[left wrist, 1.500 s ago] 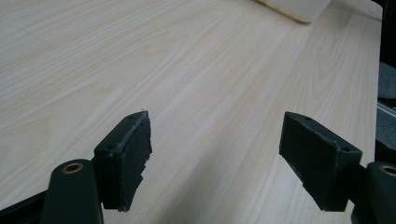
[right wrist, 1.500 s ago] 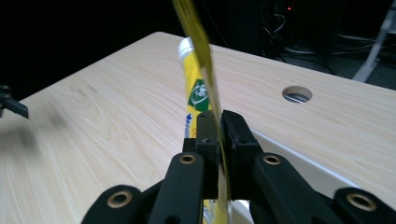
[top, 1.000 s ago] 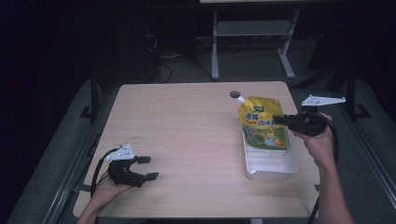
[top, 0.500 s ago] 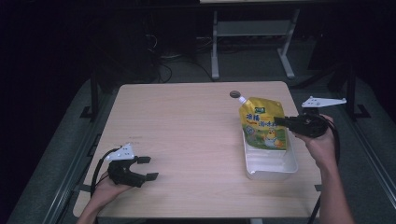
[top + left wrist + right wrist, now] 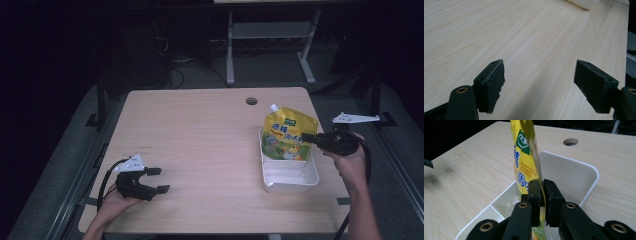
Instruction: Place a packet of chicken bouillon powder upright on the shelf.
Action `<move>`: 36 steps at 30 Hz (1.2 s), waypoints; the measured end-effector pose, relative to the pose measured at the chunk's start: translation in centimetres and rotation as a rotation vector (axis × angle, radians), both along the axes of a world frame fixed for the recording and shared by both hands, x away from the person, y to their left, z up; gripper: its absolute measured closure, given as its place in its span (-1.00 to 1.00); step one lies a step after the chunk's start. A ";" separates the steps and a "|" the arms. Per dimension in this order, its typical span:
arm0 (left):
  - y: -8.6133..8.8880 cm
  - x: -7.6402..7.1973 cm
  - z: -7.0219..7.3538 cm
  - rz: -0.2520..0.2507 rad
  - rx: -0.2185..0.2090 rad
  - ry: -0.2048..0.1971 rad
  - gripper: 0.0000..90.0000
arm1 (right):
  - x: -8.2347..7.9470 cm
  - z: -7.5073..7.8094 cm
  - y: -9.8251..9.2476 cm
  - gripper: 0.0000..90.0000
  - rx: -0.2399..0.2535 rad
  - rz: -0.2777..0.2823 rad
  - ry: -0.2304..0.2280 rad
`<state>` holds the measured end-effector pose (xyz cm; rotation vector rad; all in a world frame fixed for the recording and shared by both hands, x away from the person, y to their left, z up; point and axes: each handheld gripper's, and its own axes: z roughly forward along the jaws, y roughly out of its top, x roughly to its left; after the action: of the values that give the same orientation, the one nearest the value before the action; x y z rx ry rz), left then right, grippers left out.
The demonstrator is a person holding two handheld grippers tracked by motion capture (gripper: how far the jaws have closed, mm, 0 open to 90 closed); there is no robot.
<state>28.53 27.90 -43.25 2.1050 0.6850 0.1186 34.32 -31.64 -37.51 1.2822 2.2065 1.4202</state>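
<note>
From the high view, a light wooden table (image 5: 210, 150) has a white tray (image 5: 290, 177) near its right edge, and a yellow pouch (image 5: 287, 137) with a white spout stands up at the far end of the tray. The right gripper (image 5: 306, 138) comes in from the right side and pinches the right edge of the pouch, with the person's right hand (image 5: 347, 160) behind it. The left gripper (image 5: 159, 180) rests low on the near left part of the table, well apart from the tray, and its two black jaws stand wide with nothing between them. A small round hole (image 5: 251, 101) sits in the table near the far edge. In the left gripper view, the left gripper (image 5: 539, 85) has its jaws far apart over bare wood, and a corner of the white tray (image 5: 584, 3) peeks in at the top. In the right gripper view, the right gripper (image 5: 541, 192) has its jaws pressed close on the thin edge of the yellow pouch (image 5: 524, 157); they have just let go a tiny bit, yet the pouch is caught between the pads. The pouch stands over the white tray (image 5: 574, 175), tilted a little, and the round hole (image 5: 570, 142) shows in the table behind it
</note>
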 end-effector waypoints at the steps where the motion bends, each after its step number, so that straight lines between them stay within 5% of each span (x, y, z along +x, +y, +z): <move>1: 0.0 0.0 0.0 0.000 0.000 -0.002 -0.48 | 0.0 0.1 0.0 0.84 0.006 0.000 -0.006; 17: 0.2 -0.1 0.1 0.003 -0.003 0.001 -0.47 | -0.3 0.3 -0.4 0.90 0.032 -0.028 -0.019; 25: 0.6 -0.1 0.1 0.015 -0.005 -0.003 -0.48 | -0.9 0.9 0.0 0.50 0.050 -0.026 -0.037; 36: 1.2 -0.2 0.3 0.034 -0.005 -0.015 -0.48 | -2.1 2.6 -0.5 0.30 0.048 -0.064 -0.074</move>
<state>28.31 29.13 -42.97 2.0865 0.7113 0.1513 32.26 -32.12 -34.95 1.2822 2.0764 1.4805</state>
